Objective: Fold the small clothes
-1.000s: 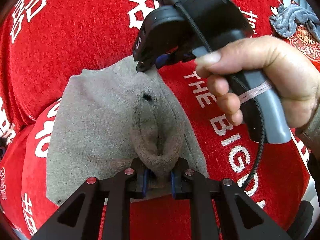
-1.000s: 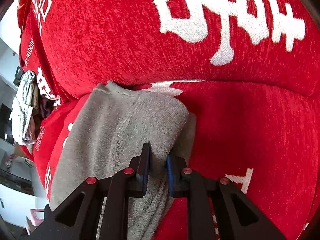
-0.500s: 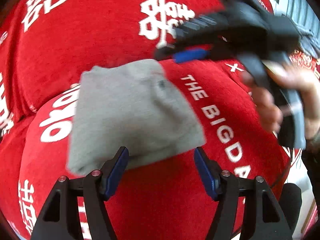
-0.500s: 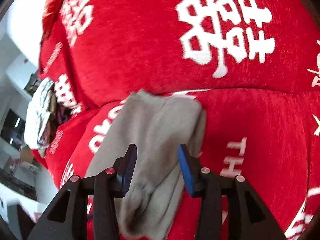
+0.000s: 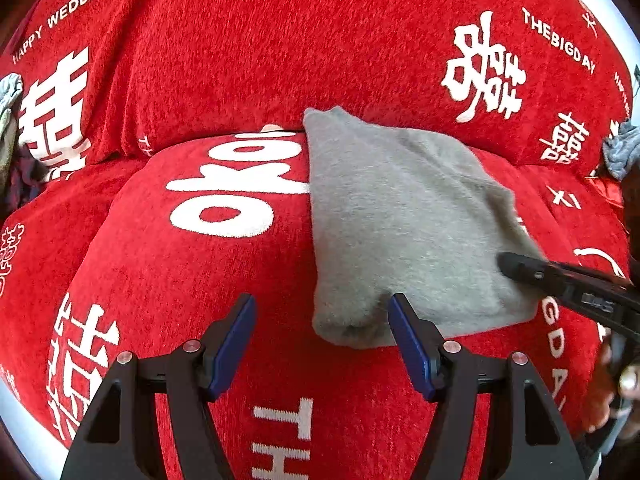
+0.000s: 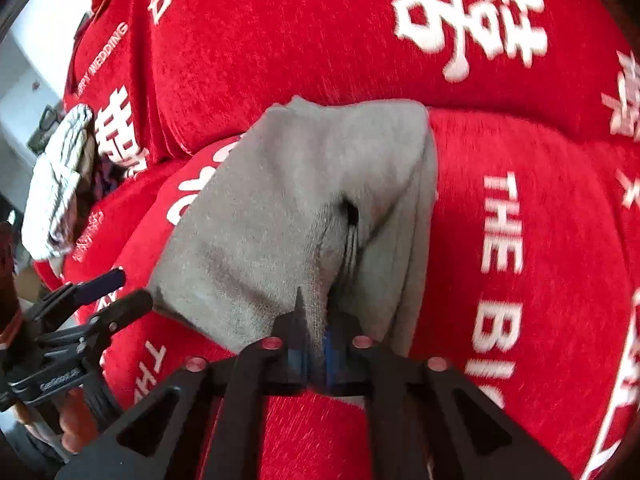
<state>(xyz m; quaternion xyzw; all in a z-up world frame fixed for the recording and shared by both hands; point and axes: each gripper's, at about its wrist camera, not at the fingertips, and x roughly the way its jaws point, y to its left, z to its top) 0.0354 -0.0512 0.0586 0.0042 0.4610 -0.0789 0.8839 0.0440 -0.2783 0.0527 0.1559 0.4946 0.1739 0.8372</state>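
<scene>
Left wrist view: left gripper (image 5: pixel 322 340) jaws are standing wide, holding nothing; grey garment (image 5: pixel 404 216) is lying folded on the red sofa cover (image 5: pixel 200 288), its near corner between them.
Right wrist view: right gripper (image 6: pixel 314 354) jaws have just been closing and are pinching the garment's near edge.
Risk: a one-sided pull may be undoing the fold.

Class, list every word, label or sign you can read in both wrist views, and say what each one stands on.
"HAPPY WEDDING": red cover, upper left of the left wrist view.
"THEBIGDAY": same cover, upper right of that view.
"THE BIG": cover, right side of the right wrist view, cut off below.
Large white double-happiness signs: across the cover.
Small white label on the right gripper body: too blurred to read.
Grey garment: none.
</scene>
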